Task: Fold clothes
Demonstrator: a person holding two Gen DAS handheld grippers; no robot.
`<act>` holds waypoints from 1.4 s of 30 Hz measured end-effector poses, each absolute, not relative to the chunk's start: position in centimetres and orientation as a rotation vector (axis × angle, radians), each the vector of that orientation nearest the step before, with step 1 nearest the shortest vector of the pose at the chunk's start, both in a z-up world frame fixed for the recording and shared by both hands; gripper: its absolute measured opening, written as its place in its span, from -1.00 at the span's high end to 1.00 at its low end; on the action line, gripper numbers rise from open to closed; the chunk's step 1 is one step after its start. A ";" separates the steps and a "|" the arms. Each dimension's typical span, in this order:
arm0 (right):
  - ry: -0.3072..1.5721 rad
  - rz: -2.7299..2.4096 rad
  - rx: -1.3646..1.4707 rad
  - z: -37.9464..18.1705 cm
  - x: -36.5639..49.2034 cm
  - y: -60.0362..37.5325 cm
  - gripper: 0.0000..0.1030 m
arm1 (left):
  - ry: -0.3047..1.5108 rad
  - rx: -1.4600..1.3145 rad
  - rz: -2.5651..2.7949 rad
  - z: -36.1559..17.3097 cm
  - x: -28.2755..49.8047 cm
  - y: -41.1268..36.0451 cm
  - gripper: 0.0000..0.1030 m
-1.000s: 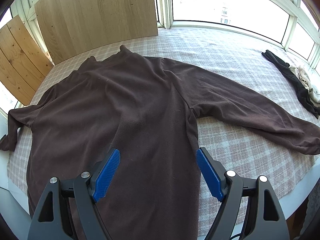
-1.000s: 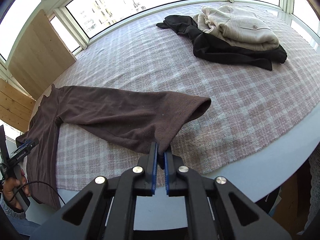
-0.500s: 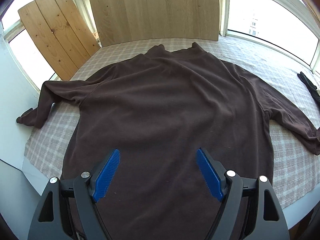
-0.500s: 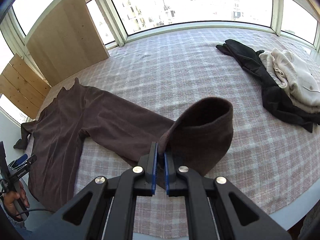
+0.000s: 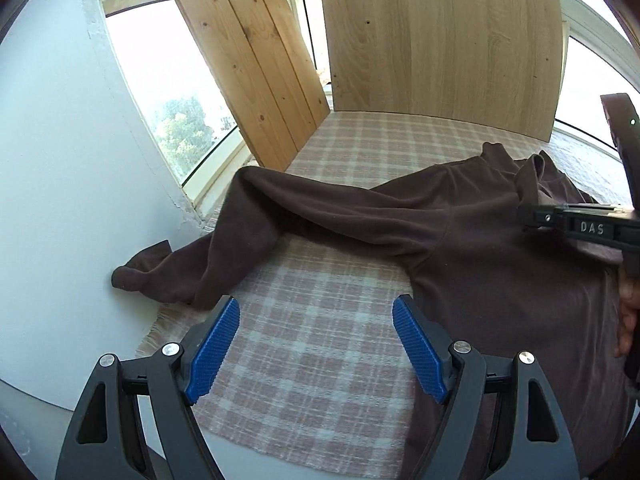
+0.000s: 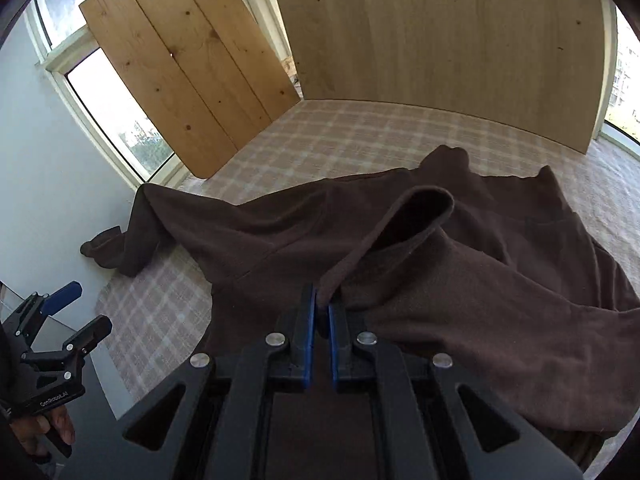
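The right gripper (image 6: 319, 308) is pinched nearly closed on the cuff of a brown sweater's (image 6: 460, 280) right sleeve (image 6: 404, 232), the blue pads (image 6: 307, 332) pressing the fabric edge between them. The open mouth of the cuff stands up in a loop just beyond the fingertips, and the sleeve is laid back over the sweater's body.

The left gripper (image 5: 316, 344) stands wide, its two blue pads (image 5: 212, 352) well apart with nothing between them (only the checked cloth (image 5: 320, 340) shows in the gap). It hovers over the near edge of the cloth, touching no garment as far as the view tells.

The sweater lies flat, back or front upward (which one cannot be told), on the pink-and-grey checked cloth. Its long axis runs from the hem nearest the grippers to the collar (image 5: 516, 160), which points toward the wooden board (image 5: 440, 40) leaning at the far end. The left sleeve (image 5: 256, 232) stretches sideways to the cloth's edge, bends at a raised fold, and its cuff (image 5: 132, 272) lies against the pale wall (image 5: 60, 200).

Seen from the left gripper, the sweater's body lies to the right and the left sleeve just ahead of the left-hand pad. A slatted wooden panel (image 6: 180, 80) leans beside the board, against the window.
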State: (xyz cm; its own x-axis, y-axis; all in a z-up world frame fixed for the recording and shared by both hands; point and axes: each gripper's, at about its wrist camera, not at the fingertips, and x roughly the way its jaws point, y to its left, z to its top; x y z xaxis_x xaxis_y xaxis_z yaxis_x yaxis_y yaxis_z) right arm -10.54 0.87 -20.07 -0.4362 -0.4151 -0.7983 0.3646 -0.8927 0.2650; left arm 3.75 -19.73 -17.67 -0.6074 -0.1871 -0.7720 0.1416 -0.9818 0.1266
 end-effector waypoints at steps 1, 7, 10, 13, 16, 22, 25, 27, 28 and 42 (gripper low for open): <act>-0.061 -2.310 1.336 -20.9 -10.7 -0.5 0.88 | -0.060 1.282 -2.645 -17.5 4.0 -20.5 -0.51; -0.065 -2.285 1.352 -21.3 -10.7 -2.9 0.88 | 0.115 1.280 -2.580 -17.5 6.2 -23.2 -0.51; -0.010 -2.262 1.292 -19.8 -10.6 -4.2 0.88 | 0.085 1.299 -2.565 -18.3 6.4 -22.9 -0.51; -0.005 -2.227 1.322 -21.3 -11.3 -5.2 0.86 | 0.098 1.311 -2.560 -18.6 6.5 -22.3 -0.51; -0.122 -2.112 1.453 -24.2 -11.8 -4.6 0.72 | 0.113 1.326 -2.578 -18.7 6.1 -21.1 -0.51; -0.288 -2.178 1.405 -22.2 -6.6 4.0 0.23 | 0.060 1.345 -2.673 -18.7 3.4 -16.7 -0.51; -0.145 -2.431 1.353 -20.1 -4.2 10.1 0.21 | 0.015 1.344 -2.749 -18.8 0.2 -13.9 -0.51; -0.046 -2.538 1.392 -20.0 -4.3 14.0 0.18 | -0.046 1.343 -2.788 -19.5 -2.5 -11.6 -0.51; -0.018 -2.574 1.424 -20.2 -4.8 16.1 0.18 | -0.082 1.340 -2.803 -19.9 -4.0 -10.4 -0.51; -0.177 -2.671 1.438 -20.2 -6.5 27.1 0.21 | 0.014 1.510 -2.669 -27.0 -14.7 -8.9 -0.72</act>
